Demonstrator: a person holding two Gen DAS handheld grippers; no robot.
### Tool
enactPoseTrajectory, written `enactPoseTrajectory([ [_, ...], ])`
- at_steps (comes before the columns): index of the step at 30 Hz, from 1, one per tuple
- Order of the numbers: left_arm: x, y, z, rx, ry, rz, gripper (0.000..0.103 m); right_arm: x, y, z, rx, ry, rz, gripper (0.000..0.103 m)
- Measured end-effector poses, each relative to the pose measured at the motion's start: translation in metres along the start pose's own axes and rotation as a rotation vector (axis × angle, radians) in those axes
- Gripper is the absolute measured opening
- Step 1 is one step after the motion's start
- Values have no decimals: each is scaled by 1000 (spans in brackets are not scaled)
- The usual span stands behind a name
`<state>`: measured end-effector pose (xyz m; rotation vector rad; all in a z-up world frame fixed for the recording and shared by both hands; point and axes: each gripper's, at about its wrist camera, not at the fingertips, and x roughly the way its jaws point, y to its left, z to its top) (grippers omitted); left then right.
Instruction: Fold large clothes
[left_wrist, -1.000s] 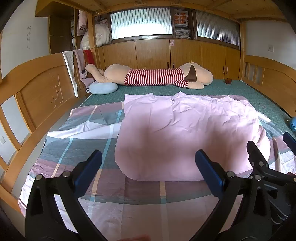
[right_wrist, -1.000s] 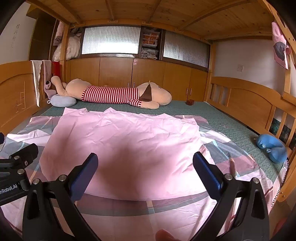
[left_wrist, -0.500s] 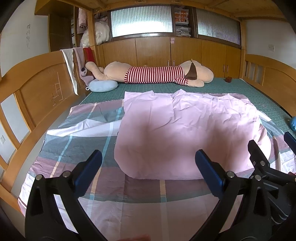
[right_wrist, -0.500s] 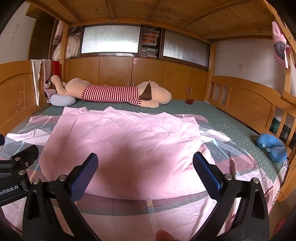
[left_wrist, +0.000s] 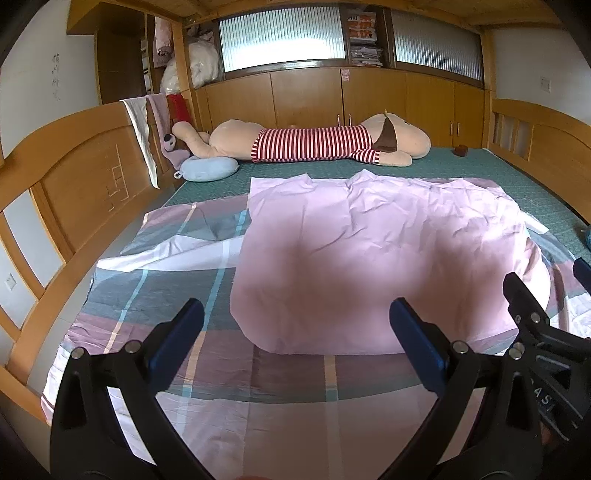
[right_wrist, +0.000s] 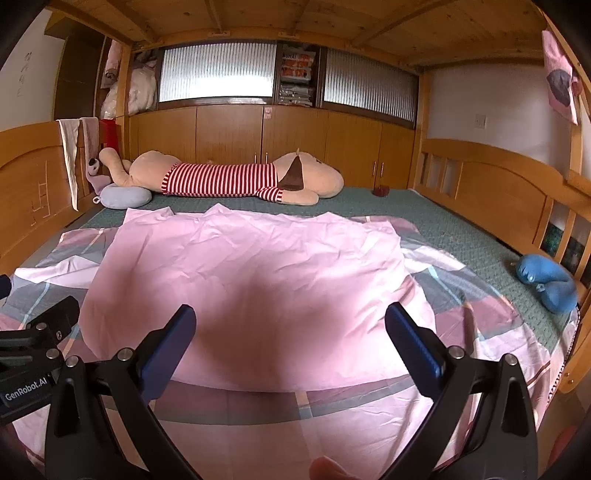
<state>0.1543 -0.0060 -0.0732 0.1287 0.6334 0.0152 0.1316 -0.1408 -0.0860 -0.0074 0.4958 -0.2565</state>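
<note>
- Left wrist view: our left gripper (left_wrist: 295, 328) hangs above the near end of the bed with its blue fingers spread wide apart and nothing between them.
- Our right gripper (right_wrist: 290, 332) is just beside it, fingers likewise wide apart and empty.
- We see the pink sheet (left_wrist: 369, 254) lying spread flat on top of a plaid cover (left_wrist: 155, 295), its near edge just beyond our fingertips and its far edge short of the stuffed dog (left_wrist: 314, 147) lying across the far end of the bed.
- We judge the pink sheet thin, light and limp: it is creased all over and follows the surface beneath, so it should lift easily but sag, drag and wrinkle if held at only one point.
- We would take it by the two near corners, the left one (left_wrist: 258, 343) for our left gripper and the right one (right_wrist: 424, 369) for our right, pinching only the pink layer and not the plaid cover under it.
- We think nothing of the fold is begun; the cloth lies open in one layer as far as we can tell.
</note>
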Motion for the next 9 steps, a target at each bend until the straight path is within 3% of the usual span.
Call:
enactPoseTrajectory([
  [9,12,8,-3,-45,71,-61,101,4,-1,-1,-14,0,-2,102],
])
